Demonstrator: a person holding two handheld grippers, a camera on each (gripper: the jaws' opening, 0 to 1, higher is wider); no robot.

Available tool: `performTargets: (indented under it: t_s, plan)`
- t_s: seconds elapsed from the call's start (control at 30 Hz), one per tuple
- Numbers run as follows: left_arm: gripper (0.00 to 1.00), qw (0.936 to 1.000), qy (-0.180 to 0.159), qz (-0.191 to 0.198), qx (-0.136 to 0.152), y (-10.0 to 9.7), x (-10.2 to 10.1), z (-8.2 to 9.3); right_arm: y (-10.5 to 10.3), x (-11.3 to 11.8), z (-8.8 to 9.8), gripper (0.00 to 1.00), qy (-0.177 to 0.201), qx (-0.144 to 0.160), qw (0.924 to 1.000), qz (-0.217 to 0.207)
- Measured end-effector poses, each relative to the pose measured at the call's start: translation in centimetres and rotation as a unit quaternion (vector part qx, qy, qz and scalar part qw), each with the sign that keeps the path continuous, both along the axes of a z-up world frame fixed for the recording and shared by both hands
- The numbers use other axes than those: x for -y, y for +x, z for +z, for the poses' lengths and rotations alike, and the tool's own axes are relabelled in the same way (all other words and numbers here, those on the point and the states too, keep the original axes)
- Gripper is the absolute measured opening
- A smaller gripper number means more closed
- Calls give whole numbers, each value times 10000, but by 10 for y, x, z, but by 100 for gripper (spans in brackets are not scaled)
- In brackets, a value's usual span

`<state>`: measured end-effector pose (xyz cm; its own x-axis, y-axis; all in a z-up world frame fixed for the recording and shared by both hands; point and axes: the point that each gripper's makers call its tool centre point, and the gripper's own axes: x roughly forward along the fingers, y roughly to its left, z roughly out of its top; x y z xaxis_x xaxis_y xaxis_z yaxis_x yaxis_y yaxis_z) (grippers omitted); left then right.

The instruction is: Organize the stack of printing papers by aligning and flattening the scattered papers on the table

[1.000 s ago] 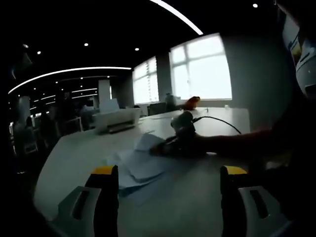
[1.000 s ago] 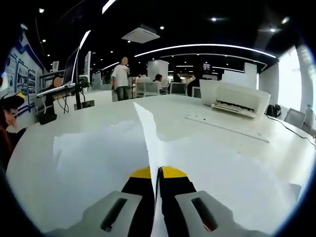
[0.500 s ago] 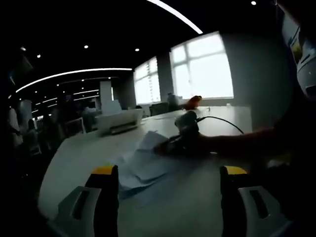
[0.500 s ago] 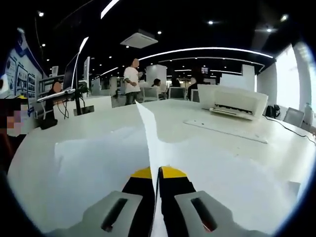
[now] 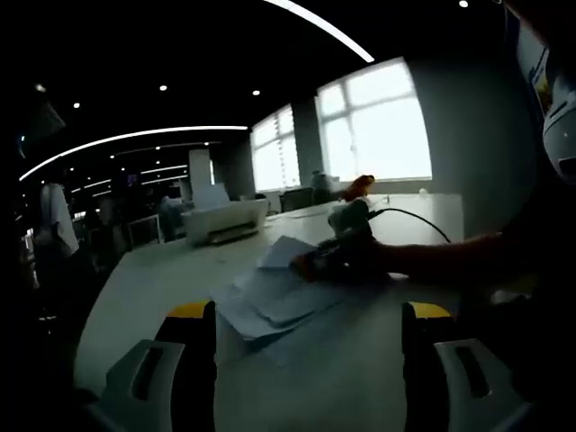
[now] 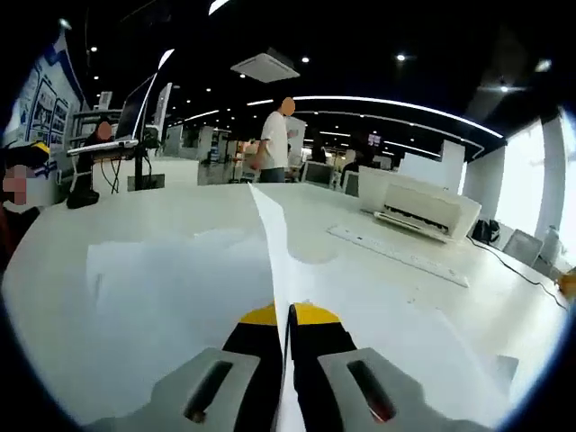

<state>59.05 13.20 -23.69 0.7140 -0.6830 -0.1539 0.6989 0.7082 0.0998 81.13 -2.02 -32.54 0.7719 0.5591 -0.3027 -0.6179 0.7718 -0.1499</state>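
In the left gripper view, the left gripper (image 5: 306, 315) has its yellow-tipped jaws spread wide apart, with nothing in them, over the smooth white table (image 5: 162, 270). Ahead, the loose papers (image 5: 270, 297) lie fanned out flat, and the right gripper (image 5: 310, 265) pinches one sheet's raised edge. In the right gripper view its jaws are clamped on that thin sheet (image 6: 274, 261), seen edge-on. A boxy white printer (image 6: 423, 202) sits further right.

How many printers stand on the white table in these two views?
1. The same white printer stands at the table's far side in the right gripper view, and appears again behind the scattered papers in the left gripper view. Others may be hidden.
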Motion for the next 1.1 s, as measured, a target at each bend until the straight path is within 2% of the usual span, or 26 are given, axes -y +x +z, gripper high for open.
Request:
performTargets:
  t_s: [0.33,0.63,0.9,1.1]
  plan:
    - [87,10000,-21,2,14,1,-1,1,-2,1,23,0,349,220,9991,-19]
    - [87,10000,-8,-14,-17,2,1,-1,4,11,26,0,565,106,9983,-94]
    - [87,10000,34,-14,-19,1,1,0,1,15,40,0,780,198,9967,-121]
    - [88,10000,50,15,-14,0,-1,1,-2,12,39,0,917,34,9957,-96]
